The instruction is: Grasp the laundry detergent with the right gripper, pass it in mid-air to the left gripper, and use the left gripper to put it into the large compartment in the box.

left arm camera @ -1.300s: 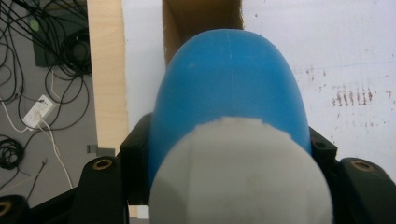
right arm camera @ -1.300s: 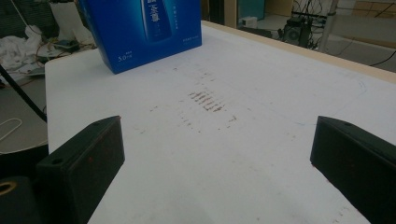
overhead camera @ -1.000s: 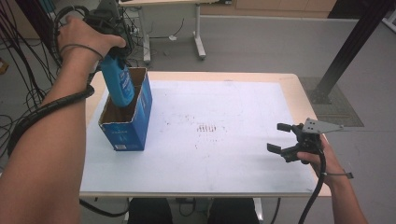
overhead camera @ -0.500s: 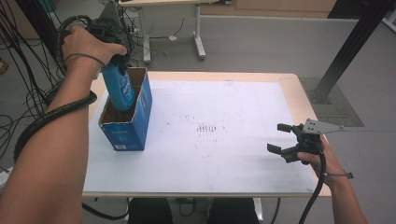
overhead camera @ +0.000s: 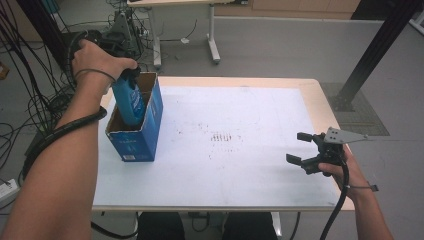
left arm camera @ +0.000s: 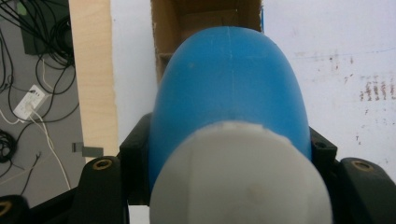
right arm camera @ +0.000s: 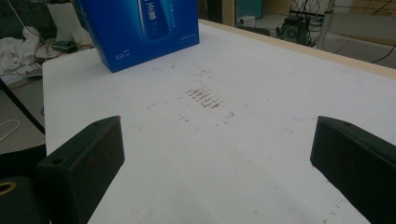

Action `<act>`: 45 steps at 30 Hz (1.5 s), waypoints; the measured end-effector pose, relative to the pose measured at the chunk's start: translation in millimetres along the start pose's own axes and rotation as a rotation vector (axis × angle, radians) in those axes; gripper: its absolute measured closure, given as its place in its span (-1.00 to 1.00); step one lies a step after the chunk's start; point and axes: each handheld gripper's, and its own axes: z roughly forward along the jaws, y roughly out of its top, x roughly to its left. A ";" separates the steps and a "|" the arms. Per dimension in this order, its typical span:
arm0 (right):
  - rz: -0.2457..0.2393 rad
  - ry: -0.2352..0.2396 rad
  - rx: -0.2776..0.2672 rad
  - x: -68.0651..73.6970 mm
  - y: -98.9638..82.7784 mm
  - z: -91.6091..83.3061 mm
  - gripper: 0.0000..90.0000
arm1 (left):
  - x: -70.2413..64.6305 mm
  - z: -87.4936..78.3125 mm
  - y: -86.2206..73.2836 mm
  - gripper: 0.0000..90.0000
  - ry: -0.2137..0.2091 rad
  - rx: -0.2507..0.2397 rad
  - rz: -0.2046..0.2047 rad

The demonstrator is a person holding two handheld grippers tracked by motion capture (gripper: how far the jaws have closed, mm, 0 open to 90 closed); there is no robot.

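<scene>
Standing near the table's (overhead camera: 280,200) left edge: open blue box (overhead camera: 142,135). Blue bottle (overhead camera: 129,102), partly inside it, clamped by left gripper (overhead camera: 131,75). Right gripper (overhead camera: 306,150), jaws apart, near right edge.

Your box (overhead camera: 134,131) sits on the table's (overhead camera: 260,175) far-left corner, bottle (overhead camera: 128,102) standing partway down inside it. Your left gripper (overhead camera: 131,75) is right above that; your right gripper (overhead camera: 305,150) hangs over near-right, well apart.
</scene>
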 end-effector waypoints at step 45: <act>0.007 -0.003 0.008 -0.3 0.0 0.6 -0.94 | 1.2 74.4 -8.4 -0.15 -0.017 0.072 -0.007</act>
